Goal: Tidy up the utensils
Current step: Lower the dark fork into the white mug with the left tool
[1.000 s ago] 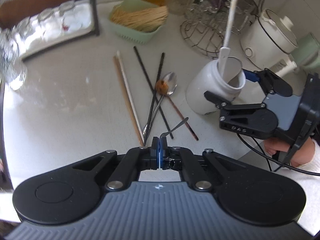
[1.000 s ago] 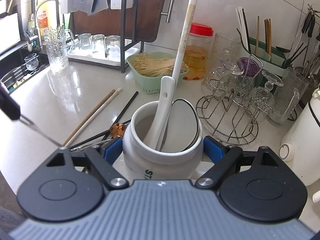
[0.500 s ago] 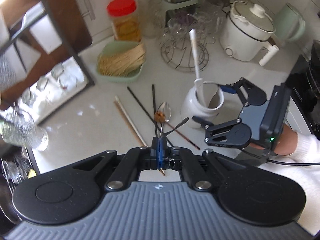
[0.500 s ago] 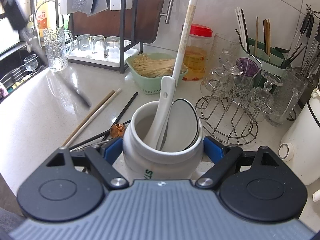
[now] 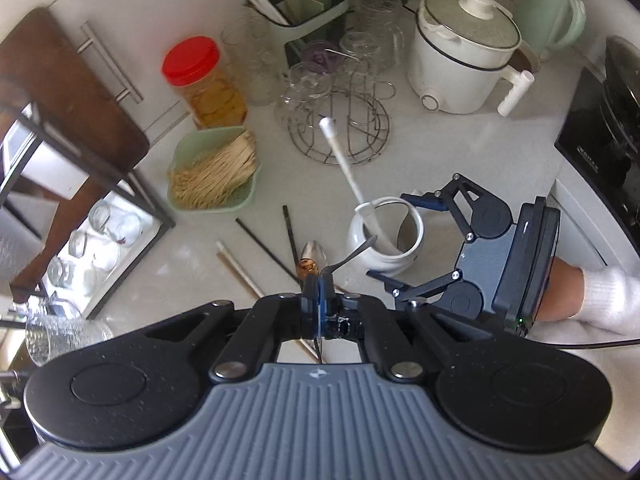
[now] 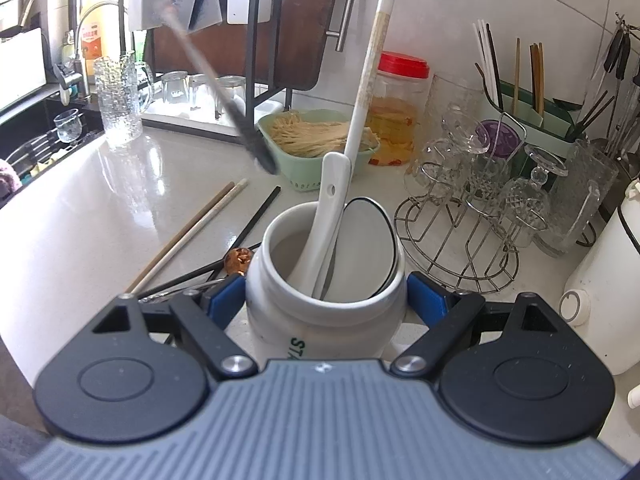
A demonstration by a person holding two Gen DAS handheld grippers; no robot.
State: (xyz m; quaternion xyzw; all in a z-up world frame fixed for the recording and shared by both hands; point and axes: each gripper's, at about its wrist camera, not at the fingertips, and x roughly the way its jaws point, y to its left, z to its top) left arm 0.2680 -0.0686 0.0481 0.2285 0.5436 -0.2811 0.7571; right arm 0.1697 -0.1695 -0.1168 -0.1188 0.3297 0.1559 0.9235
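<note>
My left gripper [image 5: 319, 280] is shut on a metal utensil [image 5: 352, 256], held high above the counter; its handle points toward the white ceramic jar [image 5: 384, 240]. In the right wrist view the utensil [image 6: 224, 100] hangs blurred above the counter. My right gripper [image 6: 326, 300] straddles the jar [image 6: 324, 312], blue pads on both sides; I cannot tell if they press it. The jar holds white ceramic spoons [image 6: 324, 216]. Chopsticks [image 6: 188, 236], black chopsticks [image 6: 256, 216] and a metal spoon [image 5: 314, 252] lie on the counter.
A green basket of noodles [image 5: 212, 176], a red-lidded jar [image 5: 204, 80], a wire glass rack [image 5: 340, 120], a white cooker [image 5: 464, 60] and a green utensil caddy [image 6: 528, 116] stand behind. A glass shelf [image 5: 92, 248] is at left, a sink [image 6: 40, 132] beyond.
My left gripper has risen well above the counter with the metal utensil. The right gripper and jar have not moved.
</note>
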